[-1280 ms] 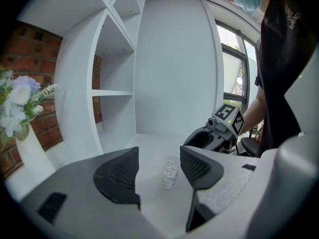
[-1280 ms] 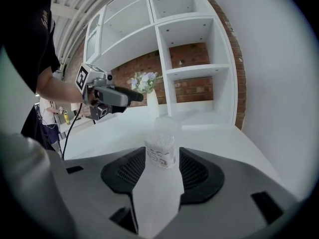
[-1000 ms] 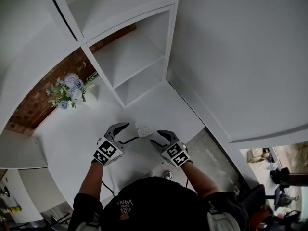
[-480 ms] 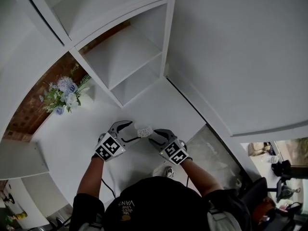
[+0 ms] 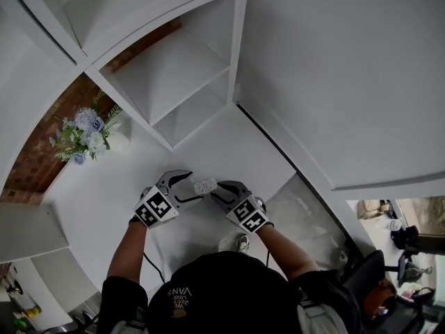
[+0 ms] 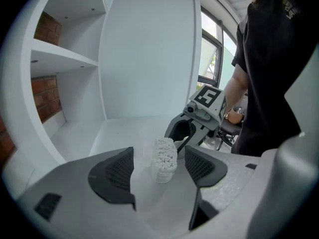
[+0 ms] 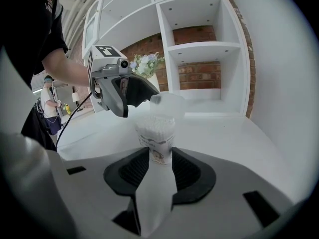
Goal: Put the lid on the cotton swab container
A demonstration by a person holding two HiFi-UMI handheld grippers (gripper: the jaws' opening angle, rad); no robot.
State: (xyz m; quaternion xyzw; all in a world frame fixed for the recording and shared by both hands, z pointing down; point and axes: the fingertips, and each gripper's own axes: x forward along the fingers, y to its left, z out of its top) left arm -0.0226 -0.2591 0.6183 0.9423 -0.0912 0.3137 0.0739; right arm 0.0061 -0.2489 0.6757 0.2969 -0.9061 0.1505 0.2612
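While my right tongs [image 7: 159,157], whose jaws have just been closing, grip the base of the cotton swab container [image 7: 156,133], my left tongs [image 6: 159,158] have just been opening and now stand wide, touching nothing. A clear lid [image 7: 167,105] seems to rest over the swabs, but I cannot tell if it is seated. I judge the capping almost done; next, press the lid down squarely. The container is near the front edge of the worktop [image 5: 233,143]. The print on its label is too small to read.
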